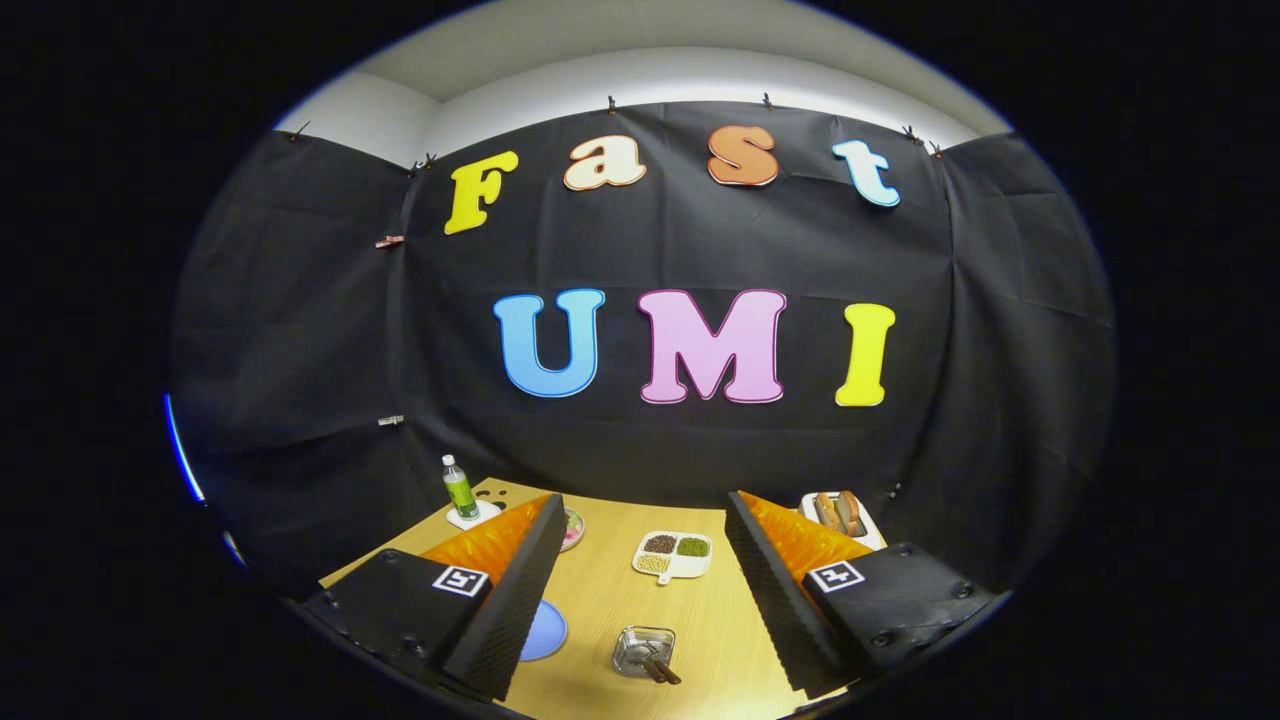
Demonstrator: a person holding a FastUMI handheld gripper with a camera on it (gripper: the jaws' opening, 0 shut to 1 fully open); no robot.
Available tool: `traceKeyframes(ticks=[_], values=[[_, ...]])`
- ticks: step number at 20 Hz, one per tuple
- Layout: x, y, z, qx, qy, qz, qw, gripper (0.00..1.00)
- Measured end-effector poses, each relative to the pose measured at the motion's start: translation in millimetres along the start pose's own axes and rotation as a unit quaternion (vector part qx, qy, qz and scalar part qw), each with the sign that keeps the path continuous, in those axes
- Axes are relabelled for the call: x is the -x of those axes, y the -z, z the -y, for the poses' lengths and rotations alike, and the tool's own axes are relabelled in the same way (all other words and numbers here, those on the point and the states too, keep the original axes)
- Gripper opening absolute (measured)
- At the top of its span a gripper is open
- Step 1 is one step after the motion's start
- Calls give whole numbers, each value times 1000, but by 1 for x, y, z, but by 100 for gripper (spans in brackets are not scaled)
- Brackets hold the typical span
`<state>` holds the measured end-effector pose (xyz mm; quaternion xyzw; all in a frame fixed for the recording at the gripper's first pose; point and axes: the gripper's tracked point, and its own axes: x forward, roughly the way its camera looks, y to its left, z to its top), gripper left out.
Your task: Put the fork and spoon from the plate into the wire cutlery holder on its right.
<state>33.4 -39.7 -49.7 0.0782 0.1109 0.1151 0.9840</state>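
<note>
Gripper [640,590] fingers spread wide, holding nothing, raised above wooden table [700,640]. Blue plate [545,630] at near edge, partly hidden behind left finger. Wire cutlery holder [643,650] to its right, holding dark-handled utensils [660,668]. Fork, spoon identity cannot tell.

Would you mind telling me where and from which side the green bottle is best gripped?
Probably around the round body of the green bottle, below its white cap, coming in level from the near side: it stands upright on a white base. The gripper is open, holding nothing.
</note>
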Motion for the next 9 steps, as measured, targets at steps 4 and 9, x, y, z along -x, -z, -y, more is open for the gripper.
traceKeyframes(ticks=[4, 9], values=[[-2, 1, 3, 11, 1, -4, 1000, 100], [-7, -1, -2, 12, -6, -4, 1000, 100]])
